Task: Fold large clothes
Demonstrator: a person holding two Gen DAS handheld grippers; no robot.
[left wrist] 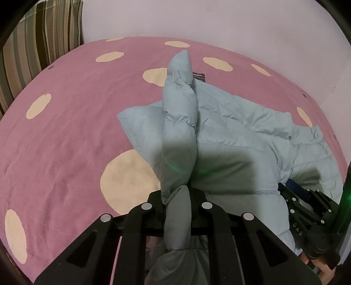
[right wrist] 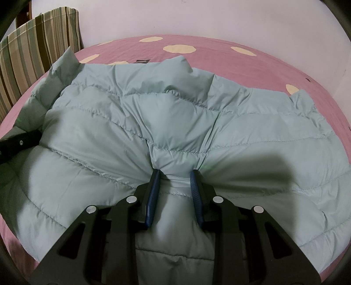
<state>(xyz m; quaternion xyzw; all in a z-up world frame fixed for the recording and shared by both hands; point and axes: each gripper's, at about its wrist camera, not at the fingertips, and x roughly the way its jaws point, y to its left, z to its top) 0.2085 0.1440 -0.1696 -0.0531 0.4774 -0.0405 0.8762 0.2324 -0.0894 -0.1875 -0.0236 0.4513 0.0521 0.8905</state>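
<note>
A pale blue quilted puffer jacket (right wrist: 175, 122) lies spread on a pink bed. My left gripper (left wrist: 176, 193) is shut on a rolled fold of the jacket (left wrist: 178, 114), which stands up between its fingers. My right gripper (right wrist: 175, 175) is shut on a bunched pinch of the jacket's body, blue pads (right wrist: 153, 193) pressing each side. The right gripper also shows in the left wrist view (left wrist: 307, 208) at the lower right, against the jacket. The left gripper's black frame (right wrist: 19, 140) shows at the left edge of the right wrist view.
The bed has a pink sheet with cream dots (left wrist: 65, 122). A striped pillow (left wrist: 43, 32) leans at the far left corner against a pale wall (left wrist: 219, 19). A small dark label (left wrist: 199, 76) lies on the sheet beyond the jacket.
</note>
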